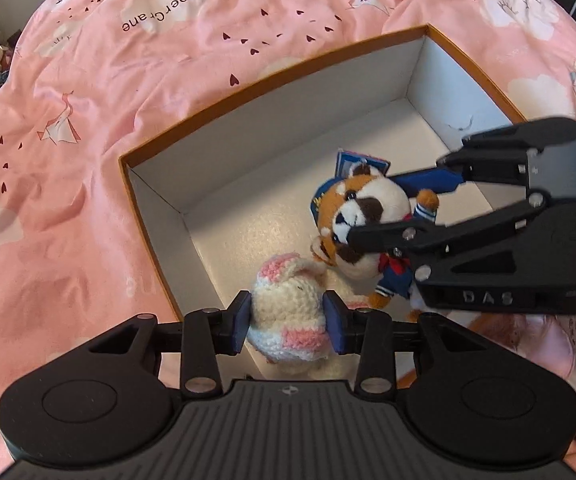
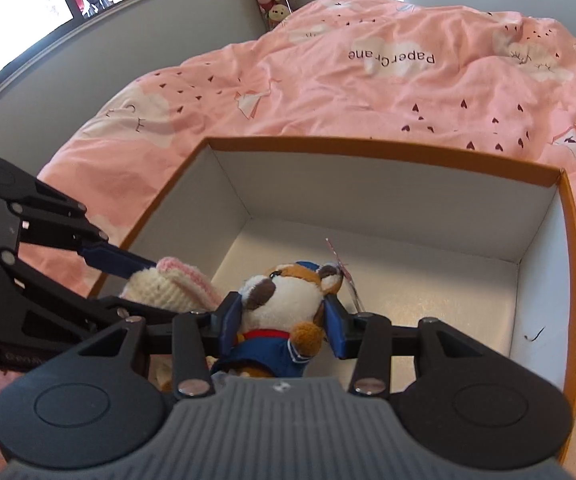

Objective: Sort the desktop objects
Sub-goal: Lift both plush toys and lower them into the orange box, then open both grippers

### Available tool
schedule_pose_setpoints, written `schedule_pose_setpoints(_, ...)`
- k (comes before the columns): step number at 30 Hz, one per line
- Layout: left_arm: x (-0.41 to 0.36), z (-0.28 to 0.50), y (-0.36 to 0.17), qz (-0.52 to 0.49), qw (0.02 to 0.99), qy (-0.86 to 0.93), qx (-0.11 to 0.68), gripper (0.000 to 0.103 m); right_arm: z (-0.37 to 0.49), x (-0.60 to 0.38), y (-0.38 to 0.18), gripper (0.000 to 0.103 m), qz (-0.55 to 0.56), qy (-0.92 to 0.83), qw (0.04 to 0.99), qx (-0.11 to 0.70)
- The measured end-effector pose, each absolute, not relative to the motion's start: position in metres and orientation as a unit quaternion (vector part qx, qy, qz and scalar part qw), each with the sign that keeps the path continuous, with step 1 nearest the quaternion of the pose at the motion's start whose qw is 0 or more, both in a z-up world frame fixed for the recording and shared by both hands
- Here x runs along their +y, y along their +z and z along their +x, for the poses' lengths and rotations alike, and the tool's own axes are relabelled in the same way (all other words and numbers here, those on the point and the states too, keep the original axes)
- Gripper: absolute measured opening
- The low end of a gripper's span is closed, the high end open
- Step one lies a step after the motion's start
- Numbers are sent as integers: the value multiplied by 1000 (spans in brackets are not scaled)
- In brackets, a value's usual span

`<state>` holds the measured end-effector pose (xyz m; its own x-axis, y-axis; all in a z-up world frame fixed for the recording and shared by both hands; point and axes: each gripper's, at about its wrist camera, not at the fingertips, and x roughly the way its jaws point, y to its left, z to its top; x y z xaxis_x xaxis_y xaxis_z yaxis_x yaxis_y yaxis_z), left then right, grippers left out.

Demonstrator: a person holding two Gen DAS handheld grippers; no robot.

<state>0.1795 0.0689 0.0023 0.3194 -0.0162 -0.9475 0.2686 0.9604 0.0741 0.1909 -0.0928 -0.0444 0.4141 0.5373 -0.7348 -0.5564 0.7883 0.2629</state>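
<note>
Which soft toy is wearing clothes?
The brown-and-white plush animal in the right gripper: blue jacket and cap. The crocheted cream-and-pink toy in the left gripper is bare yarn.

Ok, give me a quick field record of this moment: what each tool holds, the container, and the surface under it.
left tool: shut on the cream and pink crocheted toy
right tool: shut on the brown and white plush animal in a blue sailor outfit
container: open orange-rimmed white cardboard box, both toys over its inside
surface: pink printed bedspread
</note>
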Motion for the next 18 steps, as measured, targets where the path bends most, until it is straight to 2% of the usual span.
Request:
schedule_pose_setpoints(5,71,192,-4,98,822,-78,555,55,201,-94,-51,47,-17,300,847,438)
schedule_pose_setpoints(12,79,197,-9,64,843,-72,529,61,208,-102,-57,50,-5,294,832,471)
schedule_pose_setpoints(18,85,191,8,57,860,-78,502,64,209,-96,-55,62,-22,298,818,492)
